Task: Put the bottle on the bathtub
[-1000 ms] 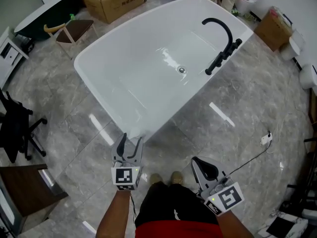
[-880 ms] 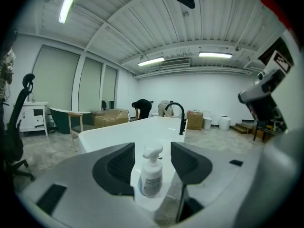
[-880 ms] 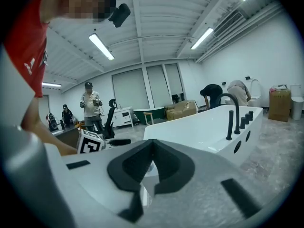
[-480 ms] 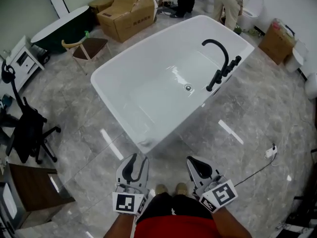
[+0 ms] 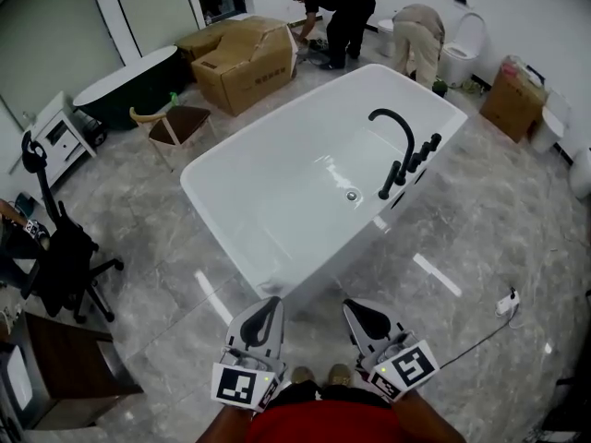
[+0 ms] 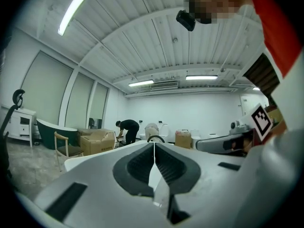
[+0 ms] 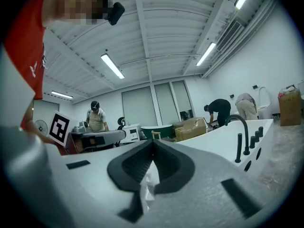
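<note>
The white bathtub (image 5: 205, 190) stands on the grey marble floor ahead of me, with a black arched faucet (image 5: 396, 140) on its right rim. No bottle shows in any view. My left gripper (image 5: 269, 302) and right gripper (image 5: 350, 305) are held side by side close to my body, short of the tub's near corner. Both are shut with nothing between the jaws. In the left gripper view the left gripper (image 6: 154, 144) has its pads pressed together. In the right gripper view the right gripper (image 7: 153, 142) is the same, with the bathtub (image 7: 222, 137) and faucet (image 7: 240, 126) beyond to the right.
A large cardboard box (image 5: 246, 59), a wooden chair (image 5: 174, 124) and a dark tub (image 5: 127, 87) lie beyond the bathtub's left side. A black office chair (image 5: 61, 258) stands at left. Two people (image 5: 338, 11) bend over near a toilet (image 5: 459, 50). A cable and plug (image 5: 504, 304) lie at right.
Both grippers have drawn back toward my body and closer together. The head view has lifted, so the tub sits farther off and more of the room shows.
</note>
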Available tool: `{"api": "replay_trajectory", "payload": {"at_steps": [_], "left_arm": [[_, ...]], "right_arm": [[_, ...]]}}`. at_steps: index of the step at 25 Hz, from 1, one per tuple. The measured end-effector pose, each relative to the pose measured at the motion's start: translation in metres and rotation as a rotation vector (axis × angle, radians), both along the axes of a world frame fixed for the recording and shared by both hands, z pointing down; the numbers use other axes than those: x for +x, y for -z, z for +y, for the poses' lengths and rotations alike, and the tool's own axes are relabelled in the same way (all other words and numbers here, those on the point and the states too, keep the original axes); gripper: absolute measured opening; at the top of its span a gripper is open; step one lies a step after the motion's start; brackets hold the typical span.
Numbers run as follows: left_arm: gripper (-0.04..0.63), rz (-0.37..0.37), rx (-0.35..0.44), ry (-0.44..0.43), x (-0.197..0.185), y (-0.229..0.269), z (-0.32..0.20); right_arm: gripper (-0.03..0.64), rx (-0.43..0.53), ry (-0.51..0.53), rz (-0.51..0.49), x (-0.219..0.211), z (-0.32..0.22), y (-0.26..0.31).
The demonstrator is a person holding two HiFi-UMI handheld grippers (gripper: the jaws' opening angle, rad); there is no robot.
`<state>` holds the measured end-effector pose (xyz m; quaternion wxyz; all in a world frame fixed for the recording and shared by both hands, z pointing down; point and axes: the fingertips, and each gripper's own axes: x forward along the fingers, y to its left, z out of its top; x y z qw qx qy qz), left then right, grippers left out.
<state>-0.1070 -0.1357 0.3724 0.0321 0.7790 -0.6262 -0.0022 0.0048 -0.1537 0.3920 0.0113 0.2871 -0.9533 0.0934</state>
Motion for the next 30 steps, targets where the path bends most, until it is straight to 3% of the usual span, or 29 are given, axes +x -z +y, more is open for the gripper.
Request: {"api": "replay_trajectory", "payload": {"at_steps": [10,30], "left_arm": [[0.011,0.001,0.070,-0.055,0.024,0.034,-0.010],[0.011,0.008,0.079,-0.087,0.037,0.038,0.002]], "right_arm": [[0.005,0.039,0.000,-0.037,0.006,0.001,0.020],[0.005,0.067,0.024,-0.021,0.006,0.023,0.025]]}}
